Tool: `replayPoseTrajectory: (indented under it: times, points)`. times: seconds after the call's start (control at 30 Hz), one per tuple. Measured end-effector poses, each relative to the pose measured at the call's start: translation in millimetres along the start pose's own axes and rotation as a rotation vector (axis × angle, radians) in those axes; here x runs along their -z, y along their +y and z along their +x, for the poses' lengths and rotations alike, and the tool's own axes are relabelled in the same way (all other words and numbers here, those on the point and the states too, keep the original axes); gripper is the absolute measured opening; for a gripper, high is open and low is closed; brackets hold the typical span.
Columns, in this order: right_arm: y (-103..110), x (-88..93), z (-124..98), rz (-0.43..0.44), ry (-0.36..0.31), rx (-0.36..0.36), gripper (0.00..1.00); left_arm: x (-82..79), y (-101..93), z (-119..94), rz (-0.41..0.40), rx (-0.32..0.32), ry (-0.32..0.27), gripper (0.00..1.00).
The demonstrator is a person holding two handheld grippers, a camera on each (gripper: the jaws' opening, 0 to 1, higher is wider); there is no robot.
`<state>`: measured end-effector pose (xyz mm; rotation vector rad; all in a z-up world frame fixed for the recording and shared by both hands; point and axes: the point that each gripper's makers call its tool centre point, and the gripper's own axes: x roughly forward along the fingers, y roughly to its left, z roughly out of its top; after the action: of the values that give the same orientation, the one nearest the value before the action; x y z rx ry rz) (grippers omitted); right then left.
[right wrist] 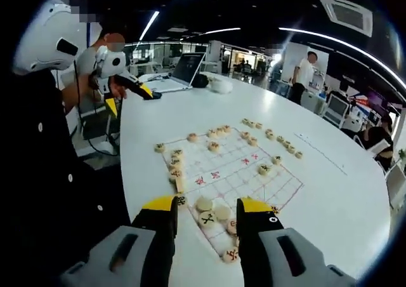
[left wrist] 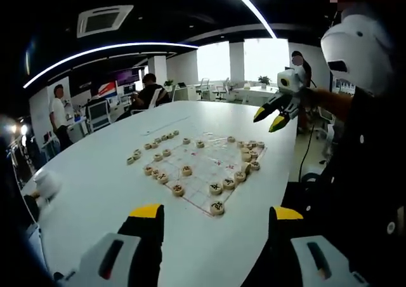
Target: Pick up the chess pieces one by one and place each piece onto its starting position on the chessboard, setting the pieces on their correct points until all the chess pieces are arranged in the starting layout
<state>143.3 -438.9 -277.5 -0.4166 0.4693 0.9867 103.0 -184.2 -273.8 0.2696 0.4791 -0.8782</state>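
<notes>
A Chinese chess board (left wrist: 202,171) with red lines lies flat on the white table. Round wooden pieces (left wrist: 216,188) stand scattered on it, and a curved row of pieces (left wrist: 158,142) lies just off its far edge. My left gripper (left wrist: 217,213) hangs open above the table, short of the board's near corner, with nothing held. My right gripper (right wrist: 208,204) is open over the near corner of the board (right wrist: 254,173), with a cluster of pieces (right wrist: 204,203) below its jaws. Each gripper appears raised in the other's view: right gripper (left wrist: 269,119), left gripper (right wrist: 130,100).
The table's rounded edge (left wrist: 279,185) runs close to the board, with the person's dark clothing (left wrist: 361,173) beside it. An open laptop (right wrist: 184,68) and a pale object (right wrist: 222,85) sit at the table's far end. People and desks stand beyond.
</notes>
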Motion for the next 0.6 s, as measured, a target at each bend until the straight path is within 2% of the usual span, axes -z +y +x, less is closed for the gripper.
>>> replayPoseTrajectory:
  times: [0.37, 0.6]
  points:
    - [20.5, -29.6, 33.5, -0.101, 0.019, -0.106, 0.38, 10.2, 8.5, -13.9, -0.023, -0.049, -0.007, 0.67]
    - [43.0, -41.9, 74.3, -0.18, 0.067, -0.215, 0.38, 15.3, 10.0, -21.3, -0.036, -0.064, -0.016, 0.67]
